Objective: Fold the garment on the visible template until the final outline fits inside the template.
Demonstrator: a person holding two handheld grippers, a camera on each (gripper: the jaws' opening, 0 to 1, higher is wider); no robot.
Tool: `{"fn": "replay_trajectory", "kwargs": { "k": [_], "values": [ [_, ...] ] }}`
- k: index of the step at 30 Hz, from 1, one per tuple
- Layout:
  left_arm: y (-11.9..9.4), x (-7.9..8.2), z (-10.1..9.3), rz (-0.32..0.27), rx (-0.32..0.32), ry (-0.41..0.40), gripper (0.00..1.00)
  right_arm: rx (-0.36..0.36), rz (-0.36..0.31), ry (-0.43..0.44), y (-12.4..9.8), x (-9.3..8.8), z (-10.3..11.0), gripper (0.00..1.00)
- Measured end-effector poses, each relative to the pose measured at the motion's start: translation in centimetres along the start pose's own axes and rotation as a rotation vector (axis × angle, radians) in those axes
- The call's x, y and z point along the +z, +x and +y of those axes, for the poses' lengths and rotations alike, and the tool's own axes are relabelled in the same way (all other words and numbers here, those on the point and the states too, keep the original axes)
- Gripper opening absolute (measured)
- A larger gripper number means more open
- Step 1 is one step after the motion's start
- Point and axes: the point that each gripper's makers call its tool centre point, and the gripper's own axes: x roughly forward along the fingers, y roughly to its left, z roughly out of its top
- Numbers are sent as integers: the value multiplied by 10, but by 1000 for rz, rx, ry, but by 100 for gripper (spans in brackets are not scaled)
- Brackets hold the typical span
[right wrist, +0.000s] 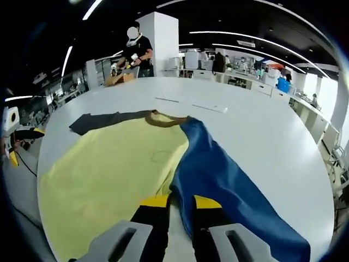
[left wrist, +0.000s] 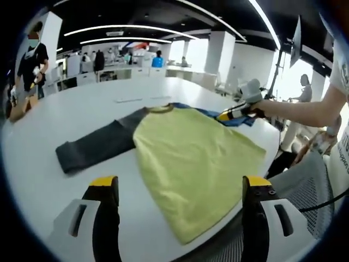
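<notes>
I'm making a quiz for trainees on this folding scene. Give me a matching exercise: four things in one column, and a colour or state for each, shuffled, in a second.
Things:
1. shirt body
2. blue sleeve
3. grey sleeve
4. left tool

States:
A. lies flat, stretched out across the table
B. yellow, spread flat
C. jaws wide apart, holding nothing
D. its edge sits between the nearly closed jaws of the right tool

Pairs: 1-B, 2-D, 3-A, 4-C
</notes>
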Motion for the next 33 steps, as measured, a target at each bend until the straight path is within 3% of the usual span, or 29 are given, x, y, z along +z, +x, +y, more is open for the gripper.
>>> {"fn": "replay_trajectory", "kwargs": {
  "k": [7,12,33],
  "values": [
    [-1,-2,3,8,11,-12,88,6,26,-19,9,-6,-1,0],
    [-1,-3,5,12,15,-14,87,-8,31,-21,9,-7,-5,0],
    [0,-6,8,27,14,-8,86,-166,12,55,-9,-1,-42,0]
  ]
}}
